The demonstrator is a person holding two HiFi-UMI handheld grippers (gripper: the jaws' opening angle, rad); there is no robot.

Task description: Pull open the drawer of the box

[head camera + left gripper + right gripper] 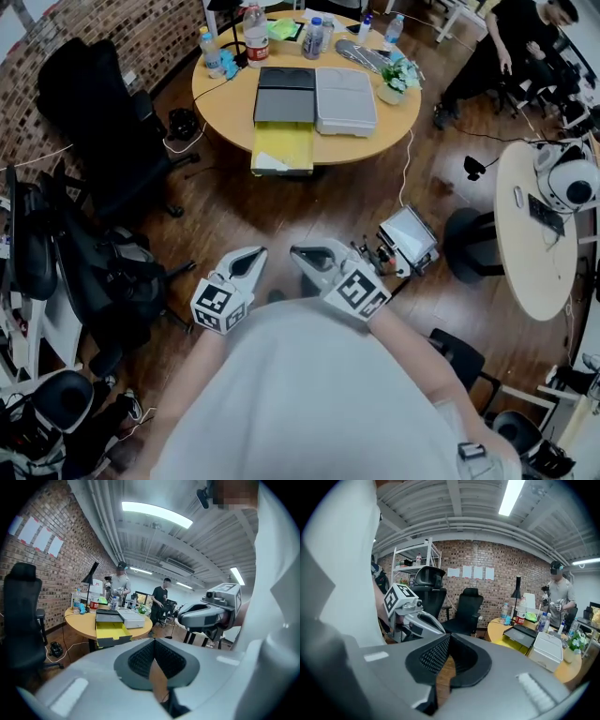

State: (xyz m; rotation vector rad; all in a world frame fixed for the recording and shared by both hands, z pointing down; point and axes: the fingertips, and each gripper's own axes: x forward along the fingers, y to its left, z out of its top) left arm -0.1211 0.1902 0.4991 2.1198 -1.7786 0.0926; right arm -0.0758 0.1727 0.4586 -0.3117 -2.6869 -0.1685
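Observation:
A dark grey box [284, 96] lies on the round wooden table [225, 112], and its yellow drawer [283, 147] stands pulled out over the table's near edge. The left gripper view also shows the drawer [111, 632]. In the right gripper view the box [525, 635] is far off at the right. Both grippers are held close to my body, well short of the table. My left gripper [255, 253] is shut with nothing in it, its pads [140, 656] meeting. My right gripper [298, 251] is shut and empty too, beside the left one.
A light grey box [344, 101] sits right of the dark one. Bottles [255, 36] and a small plant [396, 80] share the table. Black office chairs [103, 122] stand at the left, a stand with a screen [408, 239] on the wooden floor, a second table [534, 253] at the right. A person [506, 47] stands far right.

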